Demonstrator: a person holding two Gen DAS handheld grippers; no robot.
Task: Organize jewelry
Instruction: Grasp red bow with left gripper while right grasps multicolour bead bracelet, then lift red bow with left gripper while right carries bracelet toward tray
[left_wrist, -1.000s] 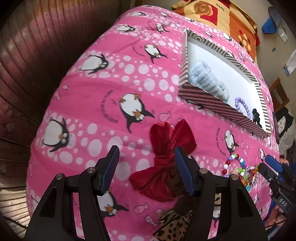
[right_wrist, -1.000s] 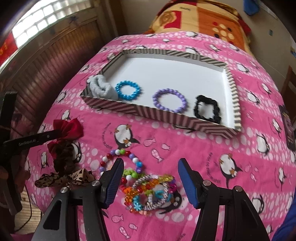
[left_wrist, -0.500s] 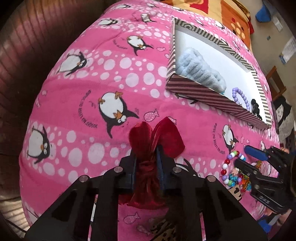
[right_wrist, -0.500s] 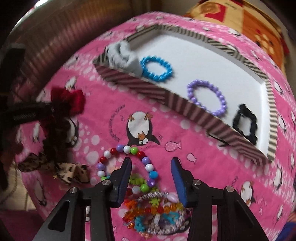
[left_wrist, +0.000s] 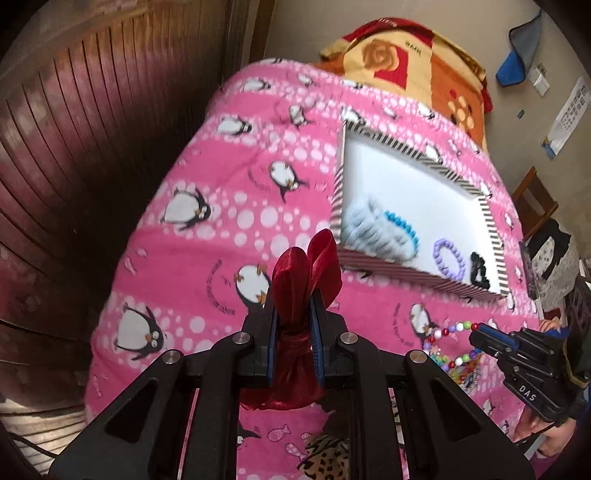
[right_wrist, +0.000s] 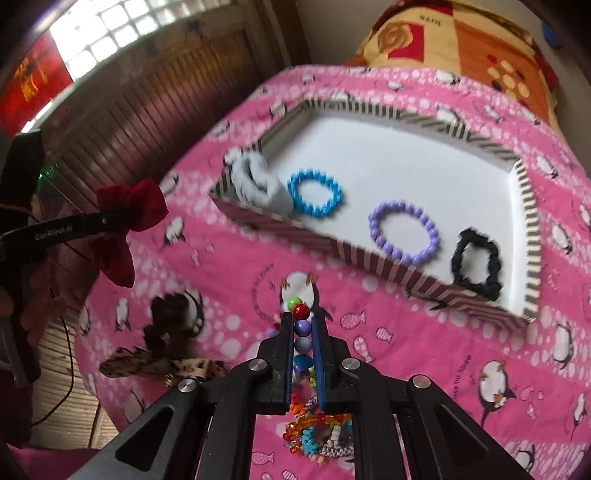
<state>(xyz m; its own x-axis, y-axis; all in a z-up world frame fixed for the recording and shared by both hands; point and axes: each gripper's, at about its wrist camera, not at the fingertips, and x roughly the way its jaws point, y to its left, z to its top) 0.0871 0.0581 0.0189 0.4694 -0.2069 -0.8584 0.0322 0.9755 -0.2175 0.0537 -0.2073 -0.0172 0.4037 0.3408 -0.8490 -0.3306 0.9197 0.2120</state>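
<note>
A: What has the left gripper (left_wrist: 293, 317) got?

B: Its 2 jaws are pressed onto the knot of a red bow (left_wrist: 301, 288), which is lifted clear of the pink penguin blanket (left_wrist: 221, 206). The bow's loops stick up past the fingertips and its tails hang below. From the right wrist view the same bow (right_wrist: 129, 218) hangs off the blanket's left edge.

A: And the right gripper (right_wrist: 303, 325)?

B: Clamped on a multicolour bead bracelet (right_wrist: 302, 332). Red, purple and blue beads sit between the narrow jaws, and the strand is raised above the blanket near its front edge.

A: What lies under it?

B: A heap of mixed bead jewelry (right_wrist: 317, 432) on the blanket, just below the jaws. To the left, near the blanket's left edge, lie a brown hair tie (right_wrist: 170, 321) and a leopard-print bow (right_wrist: 159, 365).

A: And the box?

B: The striped tray (right_wrist: 369, 262) sits toward the far side of the blanket. Along its front wall run 4 things: a pale blue scrunchie (right_wrist: 258, 181) in the left corner, touching a blue bead bracelet (right_wrist: 316, 192), then a purple bead bracelet (right_wrist: 404, 230), then a black scrunchie (right_wrist: 476, 264) at the right corner.
</note>
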